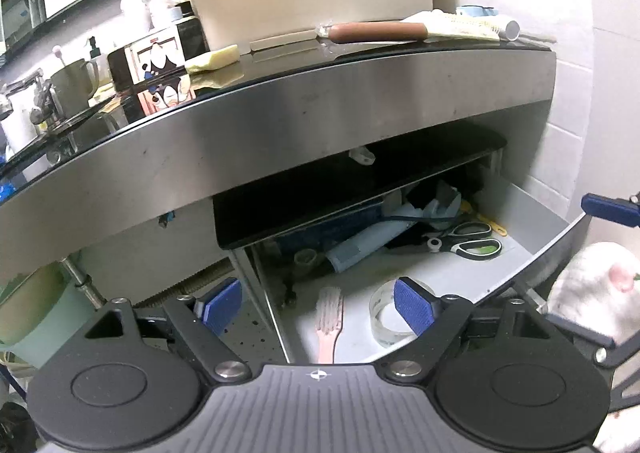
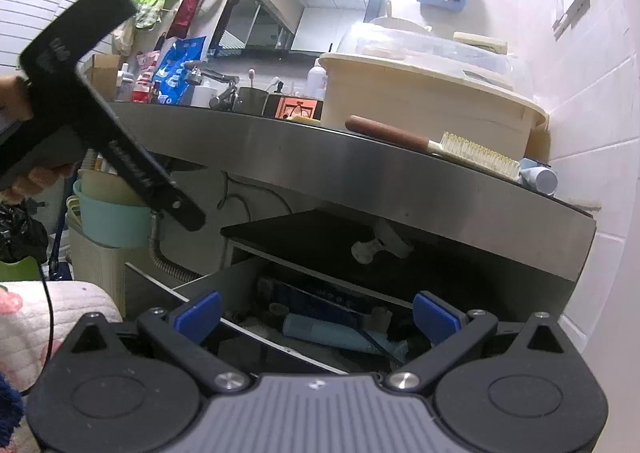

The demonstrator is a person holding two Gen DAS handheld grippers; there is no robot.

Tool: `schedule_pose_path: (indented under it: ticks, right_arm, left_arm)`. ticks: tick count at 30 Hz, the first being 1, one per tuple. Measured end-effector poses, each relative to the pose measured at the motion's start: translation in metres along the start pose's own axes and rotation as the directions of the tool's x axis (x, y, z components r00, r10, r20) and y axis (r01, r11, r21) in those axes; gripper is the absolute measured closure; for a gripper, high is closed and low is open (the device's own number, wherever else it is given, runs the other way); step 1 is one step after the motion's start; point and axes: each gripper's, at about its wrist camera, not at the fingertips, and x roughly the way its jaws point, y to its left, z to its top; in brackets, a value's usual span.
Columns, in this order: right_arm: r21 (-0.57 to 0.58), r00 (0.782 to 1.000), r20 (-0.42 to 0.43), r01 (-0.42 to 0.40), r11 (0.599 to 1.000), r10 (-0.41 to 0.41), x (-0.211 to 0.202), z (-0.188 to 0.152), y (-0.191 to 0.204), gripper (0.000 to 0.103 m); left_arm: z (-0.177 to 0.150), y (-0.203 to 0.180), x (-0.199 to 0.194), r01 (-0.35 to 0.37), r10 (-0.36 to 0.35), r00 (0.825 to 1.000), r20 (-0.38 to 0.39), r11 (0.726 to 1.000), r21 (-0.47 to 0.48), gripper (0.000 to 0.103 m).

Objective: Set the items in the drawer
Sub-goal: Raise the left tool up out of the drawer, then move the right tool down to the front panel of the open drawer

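Left wrist view: left gripper [image 1: 318,305] jaws wide, nothing held, over the drawer [image 1: 520,213] at lower centre, where comb [image 1: 330,319] and tape roll [image 1: 390,313] lie; the brush [image 1: 376,32] lies on the counter at upper centre, long axis left-right, well above the jaws. Right wrist view: right gripper [image 2: 316,319] jaws wide and empty at the drawer front; brush [image 2: 432,147] up and right, handle left, probably nearer this hand.

The open white drawer [image 1: 516,209] holds a pink fork [image 1: 330,317] lying flat at its front, clear tape roll [image 1: 390,317] at three o'clock, scissors [image 1: 464,243] behind.
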Motion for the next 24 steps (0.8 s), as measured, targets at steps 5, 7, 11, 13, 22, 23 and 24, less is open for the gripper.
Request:
schedule_pose_path:
  ticks: [5, 7, 11, 13, 22, 23, 24]
  right_arm:
    - [-0.009, 1.000, -0.010, 0.000, 1.000, 0.000, 0.002, 0.000, 0.001, 0.000]
    - [-0.019, 1.000, -0.016, 0.000, 1.000, 0.000, 0.003, -0.001, 0.003, 0.000]
    - [-0.040, 1.000, -0.027, -0.002, 0.999, 0.000, 0.005, -0.001, 0.006, 0.000]
    - [-0.048, 1.000, -0.030, -0.002, 0.999, 0.000, 0.005, -0.001, 0.008, 0.000]
    - [-0.074, 0.999, -0.048, 0.000, 0.997, -0.004, 0.008, -0.002, 0.012, 0.000]
    - [-0.076, 0.999, -0.049, 0.001, 0.997, -0.005, 0.008, -0.002, 0.012, 0.000]
    - [-0.077, 0.999, -0.051, 0.002, 0.997, -0.006, 0.009, -0.002, 0.013, 0.000]
  left_arm:
    - [-0.017, 0.000, -0.005, -0.004, 0.005, 0.999, 0.040, 1.000, -0.024, 0.019]
    - [-0.023, -0.002, -0.007, -0.014, 0.015, 0.998, 0.057, 1.000, -0.022, 0.019]
    - [-0.038, -0.005, -0.007, -0.030, 0.032, 0.996, 0.079, 0.999, -0.025, 0.018]
    - [-0.045, -0.005, -0.006, -0.032, 0.035, 0.996, 0.087, 0.999, -0.035, 0.018]
    - [-0.072, 0.001, -0.001, -0.055, 0.068, 0.991, 0.111, 0.992, -0.112, 0.018]
    - [-0.074, 0.001, -0.001, -0.062, 0.076, 0.990, 0.121, 0.991, -0.114, 0.018]
    - [-0.076, 0.001, -0.002, -0.069, 0.084, 0.988, 0.131, 0.991, -0.115, 0.018]
